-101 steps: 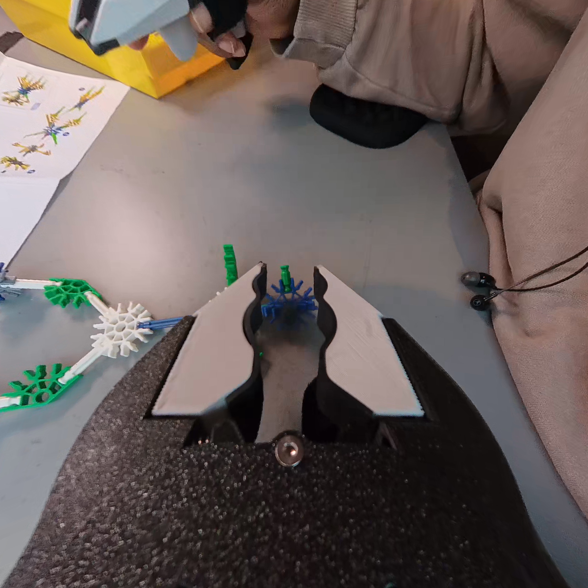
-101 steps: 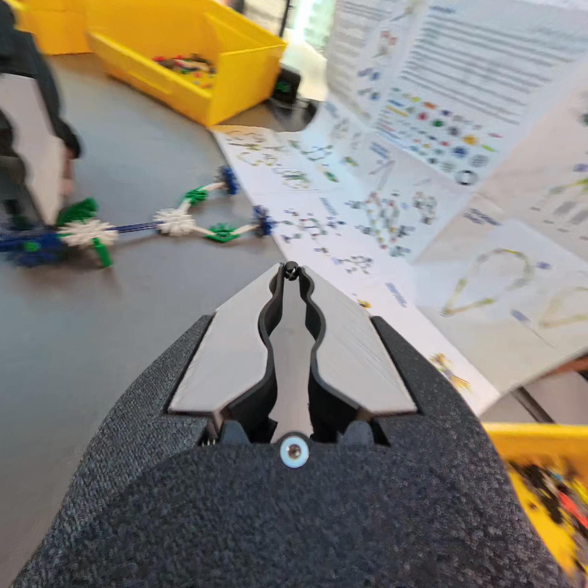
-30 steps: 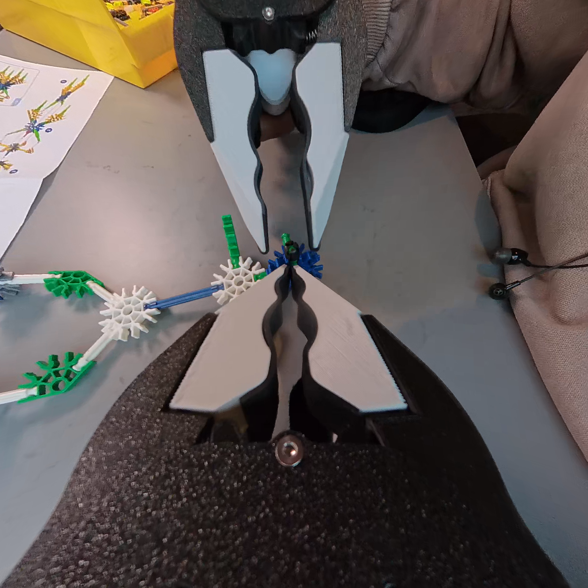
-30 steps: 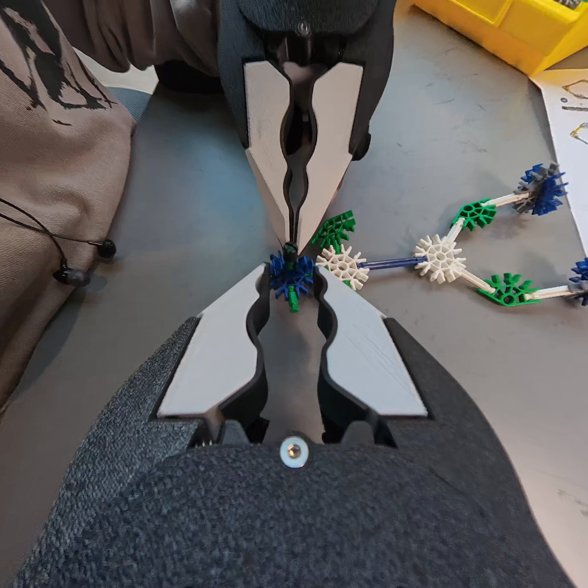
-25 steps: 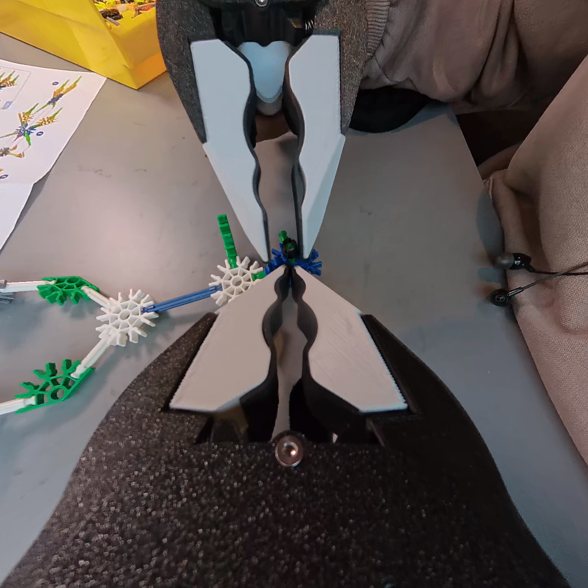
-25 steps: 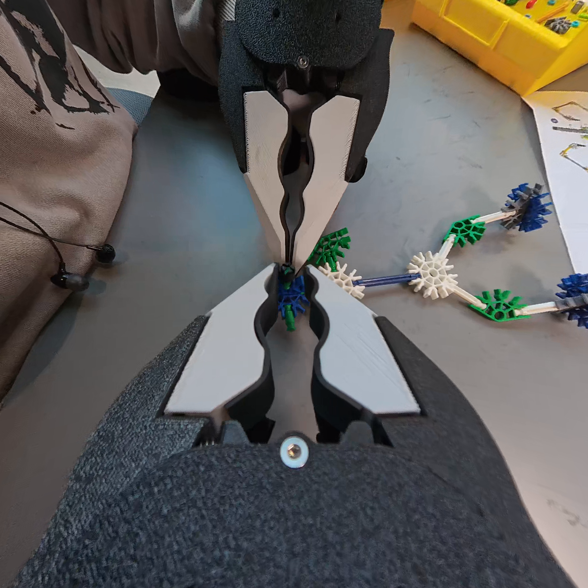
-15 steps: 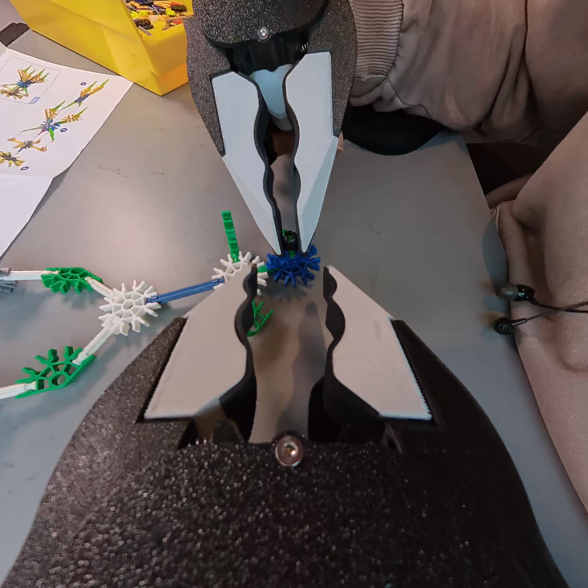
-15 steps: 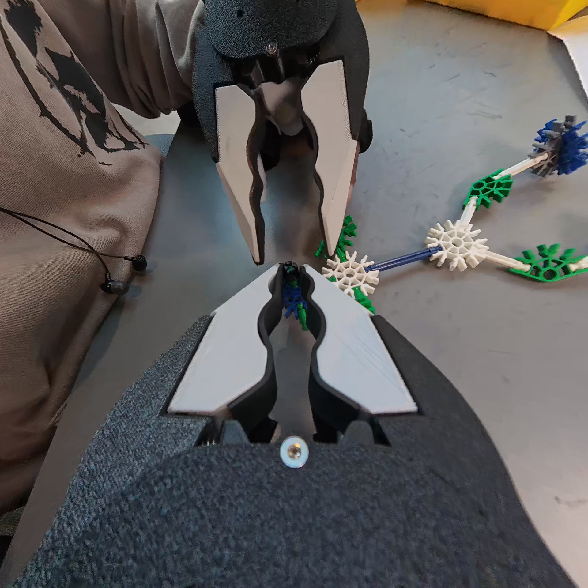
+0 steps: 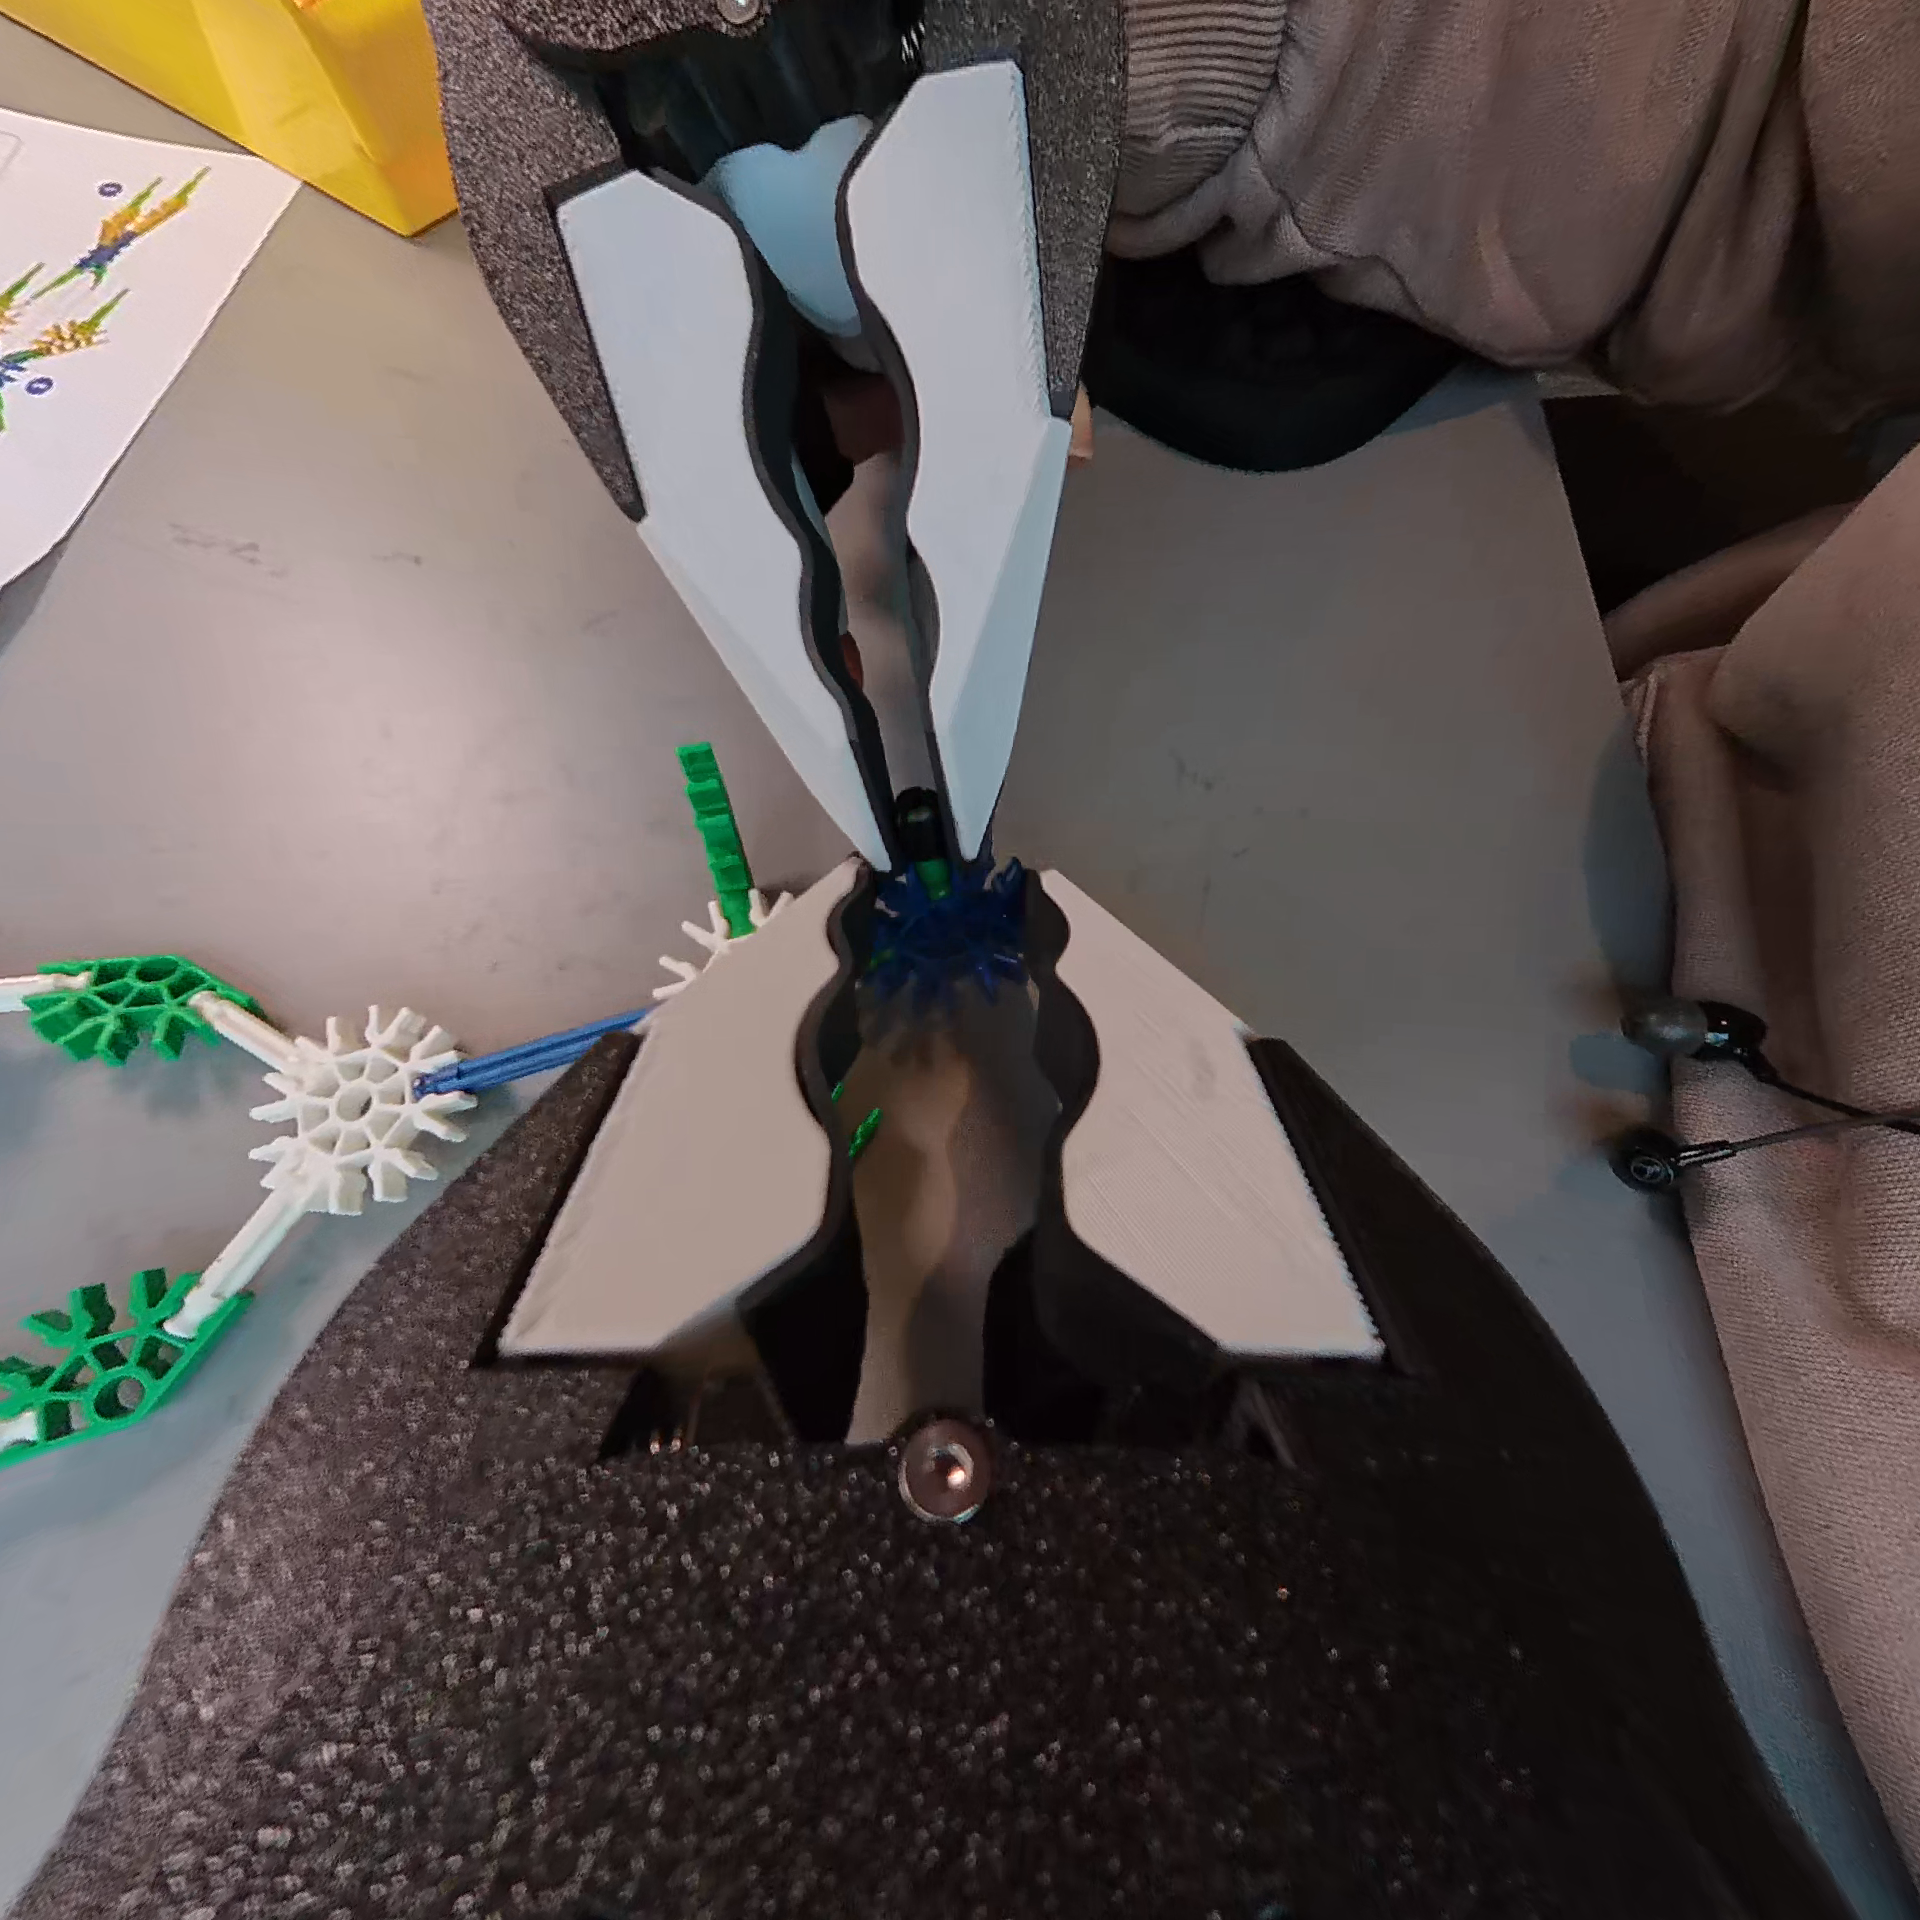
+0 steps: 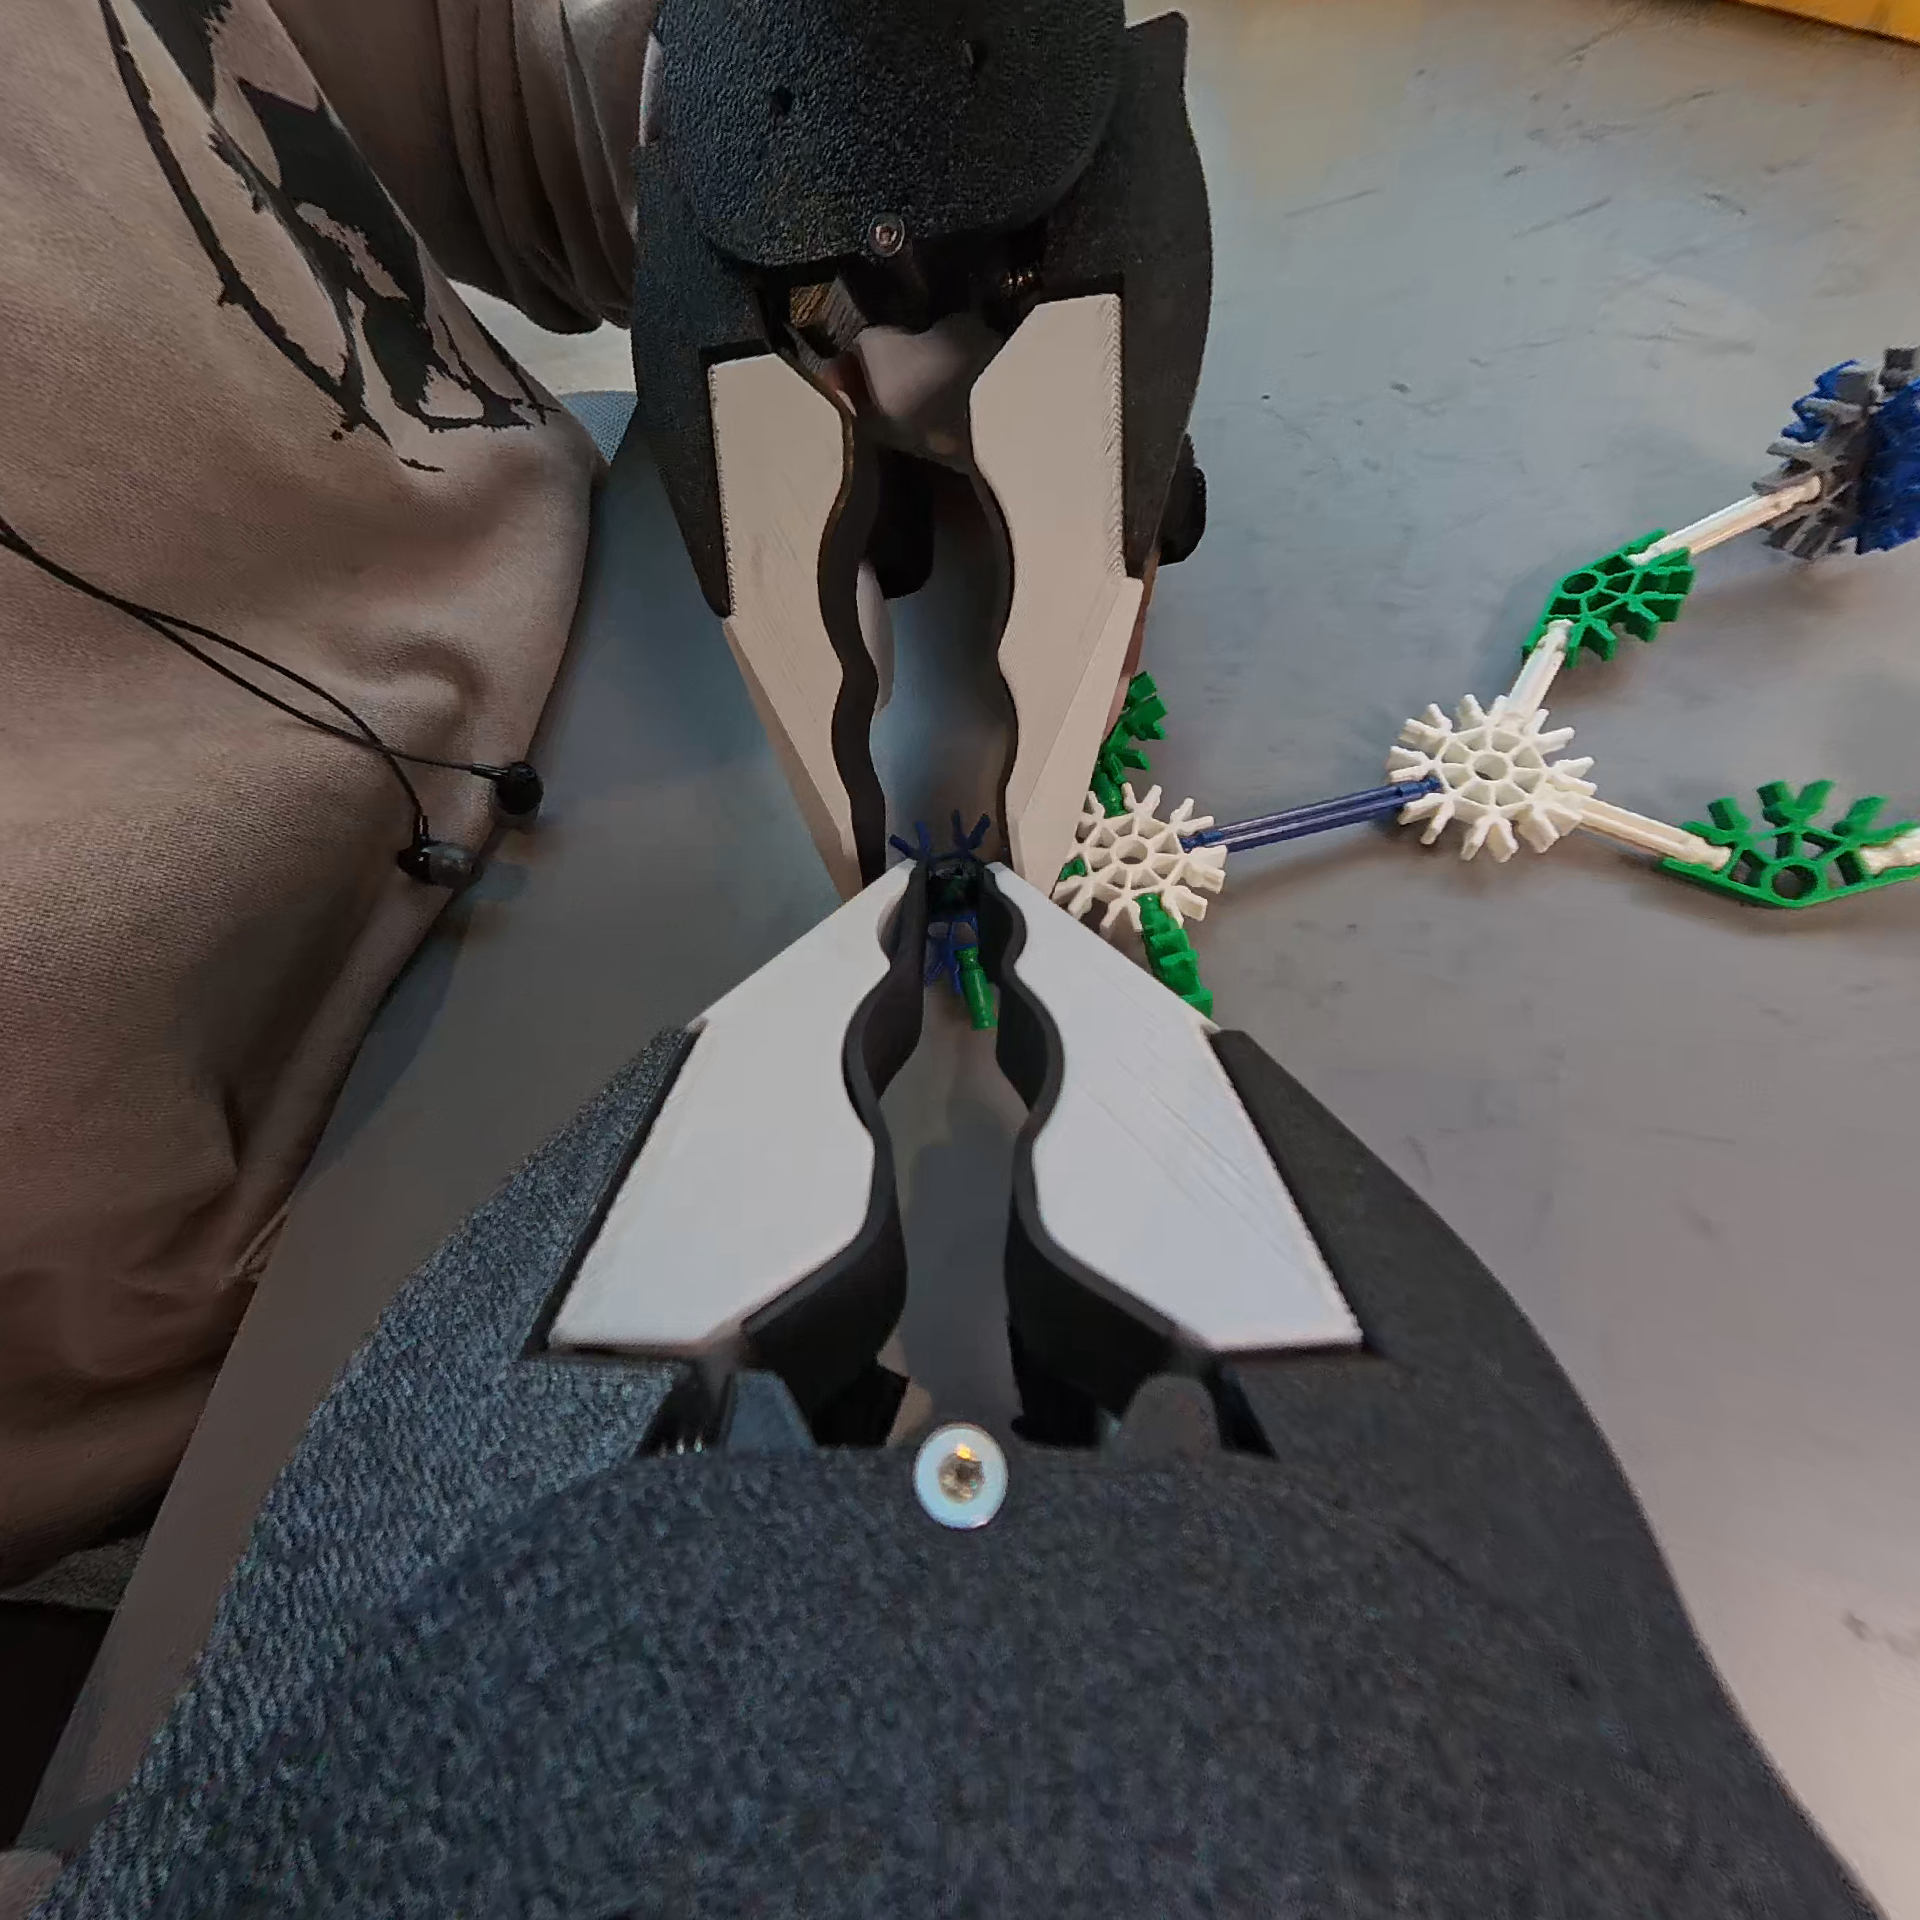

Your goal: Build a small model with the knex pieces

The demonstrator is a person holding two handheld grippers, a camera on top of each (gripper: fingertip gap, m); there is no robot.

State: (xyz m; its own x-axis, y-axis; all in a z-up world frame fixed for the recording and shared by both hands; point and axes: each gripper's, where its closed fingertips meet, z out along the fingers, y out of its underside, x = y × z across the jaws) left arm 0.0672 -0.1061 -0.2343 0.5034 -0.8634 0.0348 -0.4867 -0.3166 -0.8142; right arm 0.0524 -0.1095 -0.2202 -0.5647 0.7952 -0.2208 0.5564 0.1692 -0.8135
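Sprawling left of the blue spiked plastic connector wheel point(image 9: 940, 935) lies the rest of the toy frame: green fan-shaped connectors point(image 9: 114, 1013), a white snowflake-shaped connector point(image 9: 358, 1112) and a thin blue rod point(image 9: 540, 1051) running back toward the wheel, all on the grey tabletop point(image 9: 364, 675). Farther left of the wheel sit a white printed instruction sheet point(image 9: 94, 312) and a yellow plastic bin point(image 9: 312, 94). At the wheel itself, my left gripper point(image 9: 940, 909) has its jaws set on either side of the blue spikes, gripping the wheel between the tips. From the opposite side my right gripper point(image 10: 951, 883) is clenched on a small black-tipped green peg point(image 10: 971, 992) that stands in the wheel's hub, its tips meeting my left ones. Right of the wheel, a pair of black earbuds on a thin cord point(image 9: 1694, 1039) rests at the table edge against beige cloth point(image 9: 1818, 1195).
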